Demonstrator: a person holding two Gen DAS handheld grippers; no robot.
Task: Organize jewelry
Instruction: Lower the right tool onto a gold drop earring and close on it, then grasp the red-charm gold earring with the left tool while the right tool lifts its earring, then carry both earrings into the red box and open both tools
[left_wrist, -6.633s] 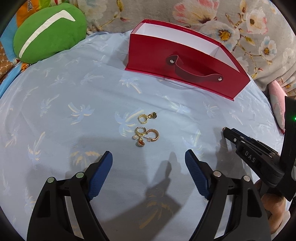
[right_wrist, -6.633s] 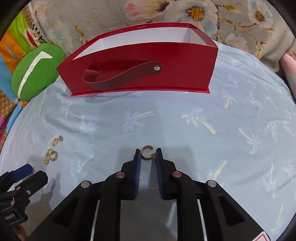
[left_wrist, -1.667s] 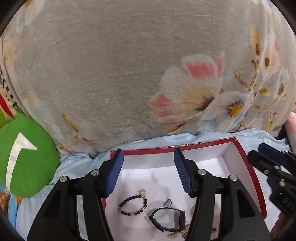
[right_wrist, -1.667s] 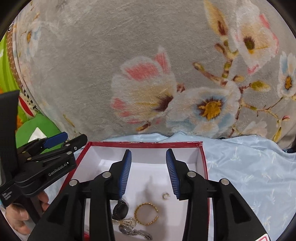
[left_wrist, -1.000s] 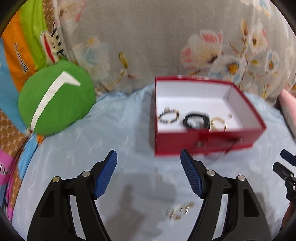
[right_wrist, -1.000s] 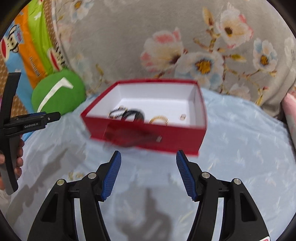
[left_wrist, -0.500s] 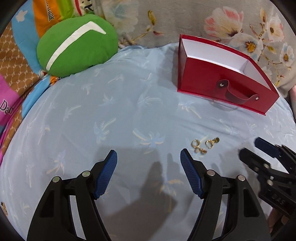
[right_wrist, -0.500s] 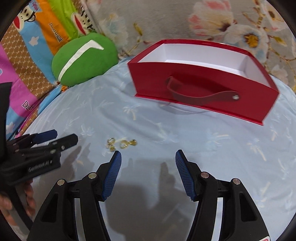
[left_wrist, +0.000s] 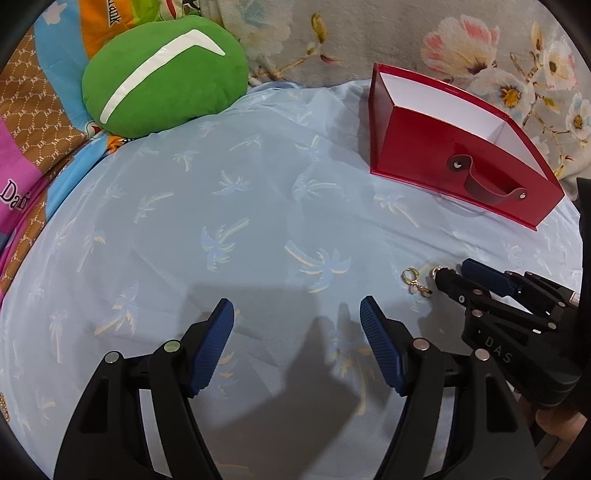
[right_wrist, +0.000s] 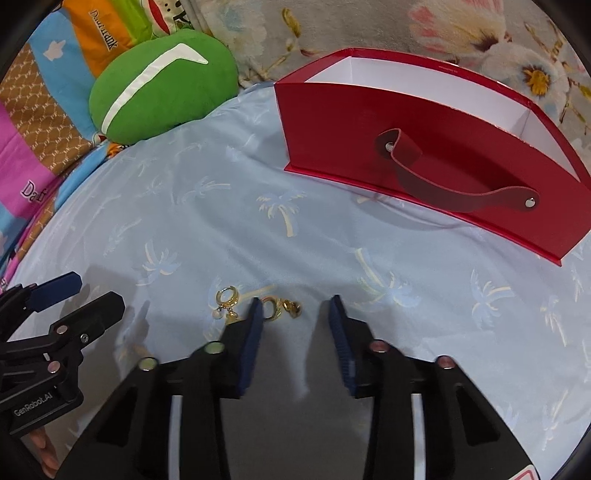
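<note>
Two small gold earrings lie on the light blue cloth. One gold hoop earring lies just inside the left fingertip of my right gripper, which is open and low over the cloth. The other gold earring, with a pearl drop, lies just left of that gripper; it also shows in the left wrist view. My left gripper is open and empty, to the left of the earrings. The red jewelry box with a strap handle stands open-topped behind them; it also shows in the left wrist view.
A green round cushion lies at the back left on a colourful patterned blanket. A grey floral blanket rises behind the box. The blue cloth with a palm print covers the surface.
Both grippers have come down and forward toward the earrings. My right gripper now has its fingertips at the right-hand earring. Both stay open.
</note>
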